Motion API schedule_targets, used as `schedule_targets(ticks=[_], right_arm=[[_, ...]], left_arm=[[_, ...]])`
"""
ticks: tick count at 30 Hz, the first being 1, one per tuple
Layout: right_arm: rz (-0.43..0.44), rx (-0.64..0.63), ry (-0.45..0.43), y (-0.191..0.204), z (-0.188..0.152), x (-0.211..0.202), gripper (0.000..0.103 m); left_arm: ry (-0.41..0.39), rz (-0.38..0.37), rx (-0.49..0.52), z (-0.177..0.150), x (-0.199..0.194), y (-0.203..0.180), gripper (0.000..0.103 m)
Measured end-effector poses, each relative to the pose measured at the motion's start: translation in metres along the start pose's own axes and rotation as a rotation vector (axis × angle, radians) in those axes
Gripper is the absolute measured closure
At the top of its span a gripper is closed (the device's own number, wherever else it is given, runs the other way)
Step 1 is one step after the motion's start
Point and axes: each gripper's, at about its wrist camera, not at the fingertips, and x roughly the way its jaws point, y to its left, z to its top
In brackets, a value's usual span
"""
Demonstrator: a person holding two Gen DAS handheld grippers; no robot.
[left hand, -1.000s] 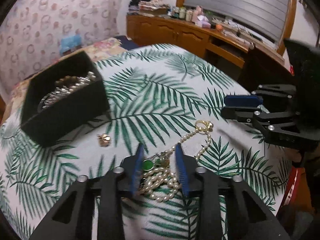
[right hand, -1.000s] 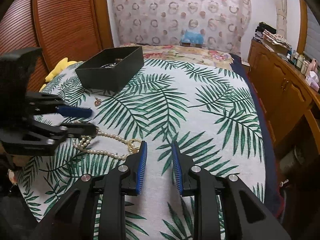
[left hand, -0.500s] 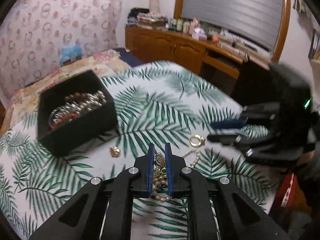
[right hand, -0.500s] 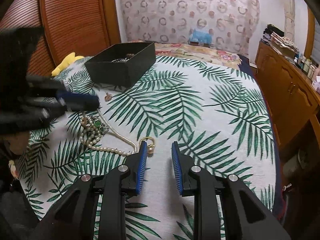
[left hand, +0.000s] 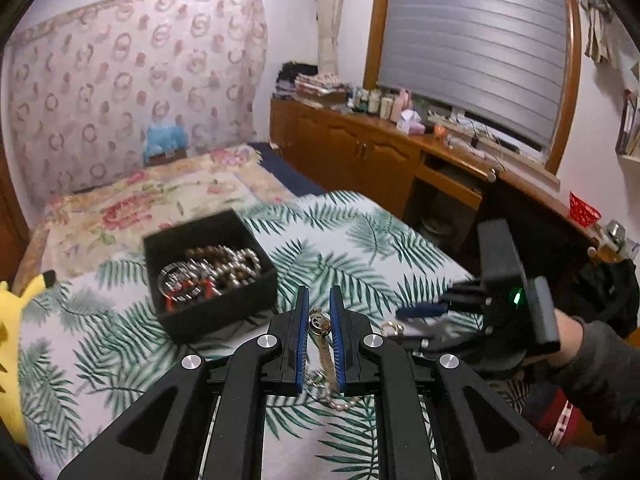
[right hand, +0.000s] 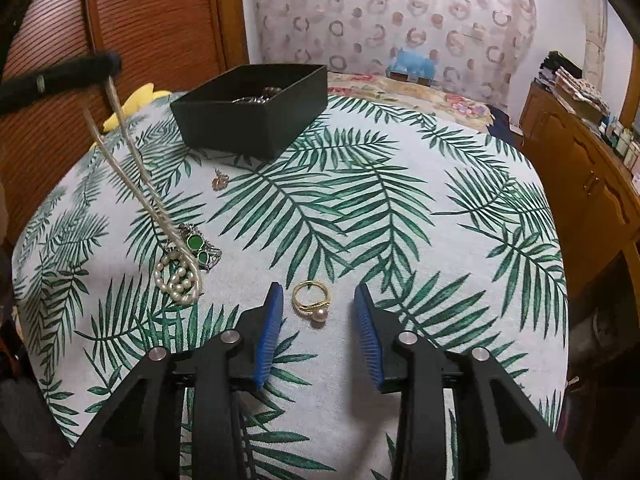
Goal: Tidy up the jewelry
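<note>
Now your left gripper (left hand: 319,320), clamped on the pearl necklace (right hand: 176,276), heads for the black box (left hand: 208,276); your right gripper (right hand: 318,312), jaws opening, straddles the gold ring (right hand: 311,300).

Blurred by motion: right gripper (left hand: 416,322) in the left view, necklace (right hand: 120,152) strands in the right. Box (right hand: 256,120) contents mostly hidden behind its wall.

1. Left wrist view: looks along the left tool (left hand: 319,312), angled down across the bed (left hand: 360,240) toward the window wall.
2. Right wrist view: sits close above the bed, facing the headboard.
3. Both views share the black box (left hand: 208,268) (right hand: 256,108).
</note>
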Motion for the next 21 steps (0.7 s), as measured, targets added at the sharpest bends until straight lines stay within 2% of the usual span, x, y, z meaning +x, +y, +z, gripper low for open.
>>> schedule_targets(ticks=[2,4,12,21], right_arm=[[-0.011,-0.013,0.002,0.002,0.0,0.001,0.064],[-0.014,-0.022,0.0,0.003,0.001,0.002,0.081],[0.0,-0.027,-0.036,0.004,0.01,-0.009,0.081],[0.014,-0.055,-0.123,0.01,0.055,-0.03,0.081]], left_arm=[[-0.017,0.013,-0.004,0.005,-0.007,0.003,0.094],[-0.036,0.026,-0.009,0.01,-0.016,0.006,0.094],[-0.092,0.062,-0.013,0.029,-0.041,0.015,0.094],[-0.136,0.123,0.001,0.055,-0.055,0.025,0.093]])
